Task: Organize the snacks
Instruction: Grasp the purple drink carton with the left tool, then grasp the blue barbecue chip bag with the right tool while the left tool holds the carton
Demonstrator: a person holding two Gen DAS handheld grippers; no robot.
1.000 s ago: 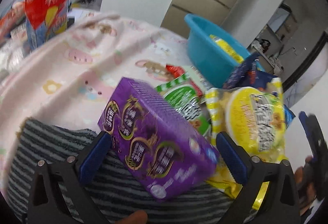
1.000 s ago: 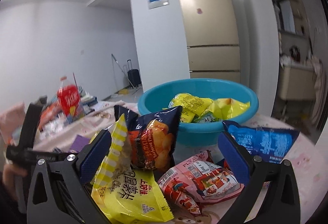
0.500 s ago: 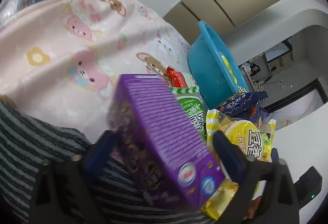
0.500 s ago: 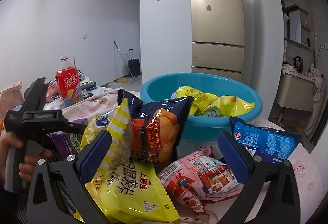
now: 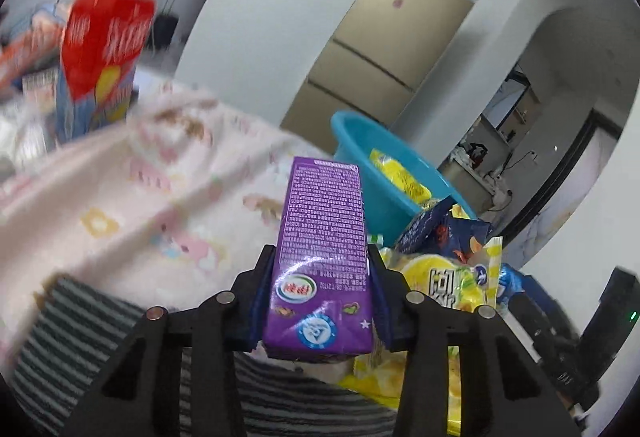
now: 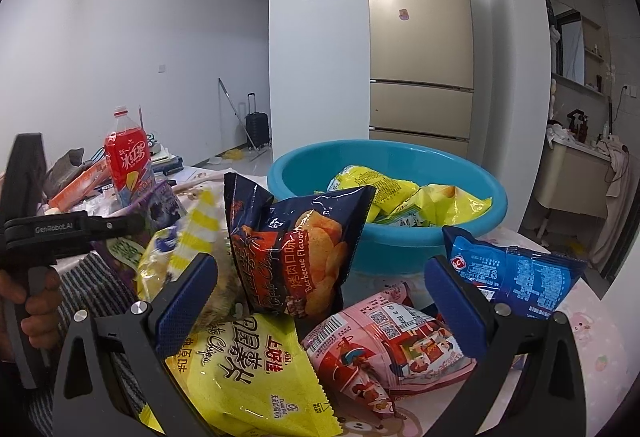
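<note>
Since a second ago our left gripper (image 5: 322,289) has clamped the purple box (image 5: 322,249), raised off the striped cloth (image 5: 100,321) | our right gripper (image 6: 320,301) gapes, empty, above chip bags (image 6: 296,249) before the blue basin (image 6: 384,237).

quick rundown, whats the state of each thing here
left gripper: jaws shut on the purple box
purple box: held, lifted
right gripper: jaws open, holding nothing
blue basin: upright, yellow packets inside
barbecue chips bag: sealed, propped upright
pink snack bag: sealed, lying flat
red drink bottle: upright, capped
</note>
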